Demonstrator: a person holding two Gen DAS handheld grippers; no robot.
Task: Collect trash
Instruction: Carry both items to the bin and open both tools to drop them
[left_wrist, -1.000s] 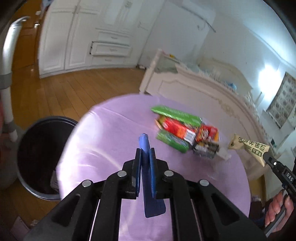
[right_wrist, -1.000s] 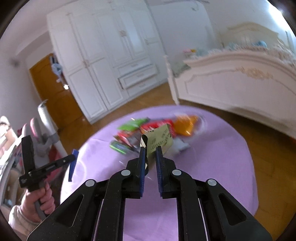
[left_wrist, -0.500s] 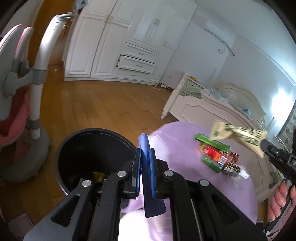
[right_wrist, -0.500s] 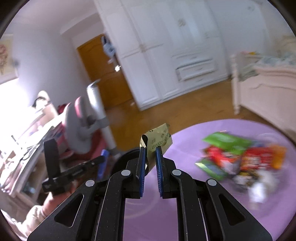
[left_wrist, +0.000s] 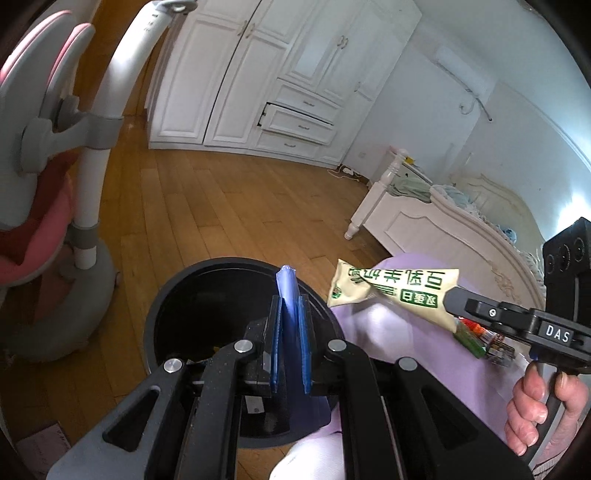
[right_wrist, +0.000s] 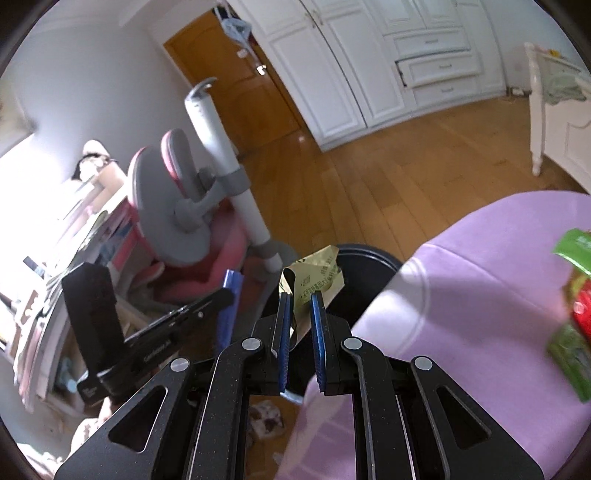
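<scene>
My left gripper (left_wrist: 290, 314) is shut on a blue wrapper (left_wrist: 288, 291) and hangs over the open black trash bin (left_wrist: 177, 295). My right gripper (right_wrist: 301, 306) is shut on a beige snack packet (right_wrist: 317, 277) with green print, just short of the bin's rim (right_wrist: 369, 254). In the left wrist view that beige packet (left_wrist: 395, 291) sticks out over the table edge toward the bin, pinched by the right gripper (left_wrist: 448, 297). In the right wrist view the left gripper (right_wrist: 225, 297) shows with the blue wrapper (right_wrist: 229, 306). More wrappers (right_wrist: 572, 295) lie on the purple table (right_wrist: 480, 277).
A pink and grey chair (left_wrist: 48, 184) on a round base stands left of the bin. White wardrobe doors (left_wrist: 258, 85) and a white bed (left_wrist: 443, 221) lie beyond the wooden floor (left_wrist: 221, 206). A cluttered desk (right_wrist: 74, 229) sits far left in the right wrist view.
Both grippers have swung left from over the table toward the bin, each still holding its wrapper. The bin now lies under the left gripper, and the wrapper pile has slid to the right edge.
</scene>
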